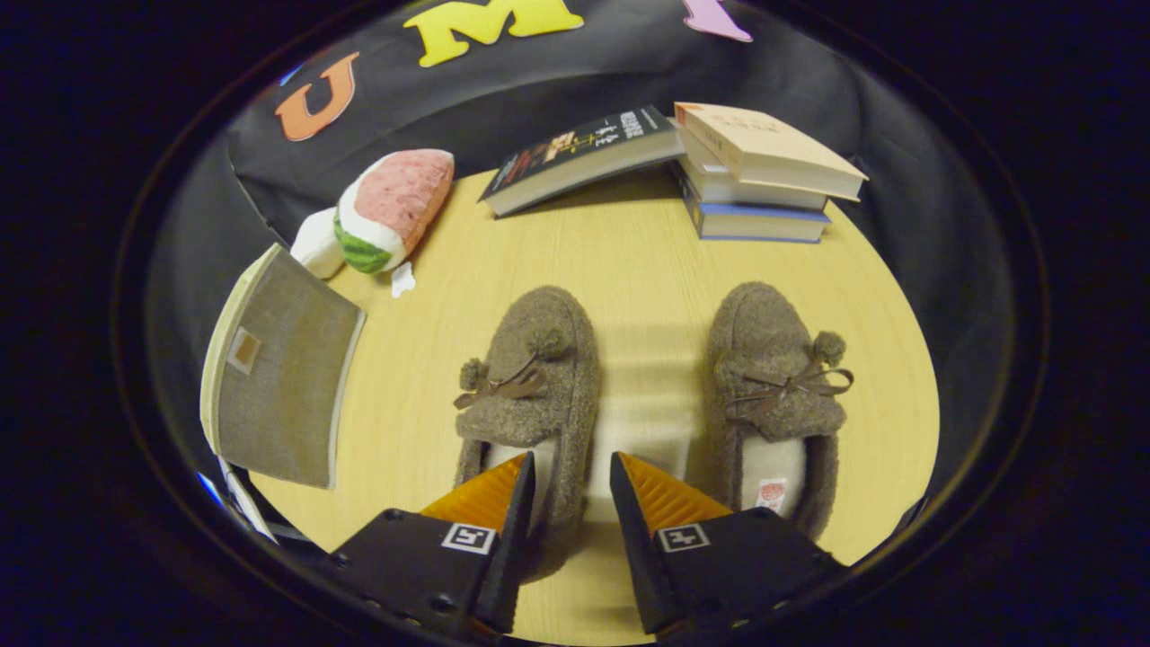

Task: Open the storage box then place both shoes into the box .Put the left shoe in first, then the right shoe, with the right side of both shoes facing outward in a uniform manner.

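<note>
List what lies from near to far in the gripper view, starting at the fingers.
Open gripper, its fingers astride the left shoe's side wall → right shoe level with it → watermelon plush toy → books at the table's far edge.

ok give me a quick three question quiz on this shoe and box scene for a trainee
1. True or false: the gripper is shut on a shoe.
2. Which shoe has its side wall between the fingers: the left-hand shoe or the right-hand shoe?
3. Multiple choice: what lies just beyond the grey storage box? A) watermelon plush B) stack of books C) a mug

Key
1. False: the fingers are apart, not pressing on either shoe.
2. The left-hand shoe; its inner wall sits in the gap.
3. A
</note>
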`<state>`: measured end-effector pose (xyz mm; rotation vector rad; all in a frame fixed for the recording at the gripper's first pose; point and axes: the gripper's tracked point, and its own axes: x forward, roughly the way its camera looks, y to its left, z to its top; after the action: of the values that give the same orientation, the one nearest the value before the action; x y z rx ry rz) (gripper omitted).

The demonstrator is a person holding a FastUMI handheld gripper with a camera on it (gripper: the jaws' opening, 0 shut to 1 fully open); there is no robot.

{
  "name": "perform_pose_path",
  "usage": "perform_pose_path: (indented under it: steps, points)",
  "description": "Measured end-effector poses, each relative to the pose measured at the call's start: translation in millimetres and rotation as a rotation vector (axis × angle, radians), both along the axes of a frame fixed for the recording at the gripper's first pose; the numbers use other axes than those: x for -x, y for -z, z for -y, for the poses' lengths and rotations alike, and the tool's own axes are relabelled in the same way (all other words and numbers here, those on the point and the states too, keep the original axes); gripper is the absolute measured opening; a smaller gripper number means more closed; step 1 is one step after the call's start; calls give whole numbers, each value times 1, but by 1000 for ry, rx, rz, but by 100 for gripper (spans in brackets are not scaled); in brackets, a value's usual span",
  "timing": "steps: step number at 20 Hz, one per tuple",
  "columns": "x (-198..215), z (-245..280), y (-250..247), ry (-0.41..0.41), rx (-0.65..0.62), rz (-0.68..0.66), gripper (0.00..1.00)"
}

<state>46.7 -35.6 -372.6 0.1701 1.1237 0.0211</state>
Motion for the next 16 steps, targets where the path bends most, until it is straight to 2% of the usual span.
perform_pose_path:
  steps: [2,3,4,6,10,16]
  points:
    - [1,-4,8,11,-16,-34,30]
    - [1,-4,7,21,-19,-41,18]
    - [-1,-2,9,33,-16,-49,18]
    - [1,-3,9,76,-50,-77,1]
    - [-2,-13,-12,148,-178,-74,1]
    - [-7,-51,-86,208,-278,2,0]
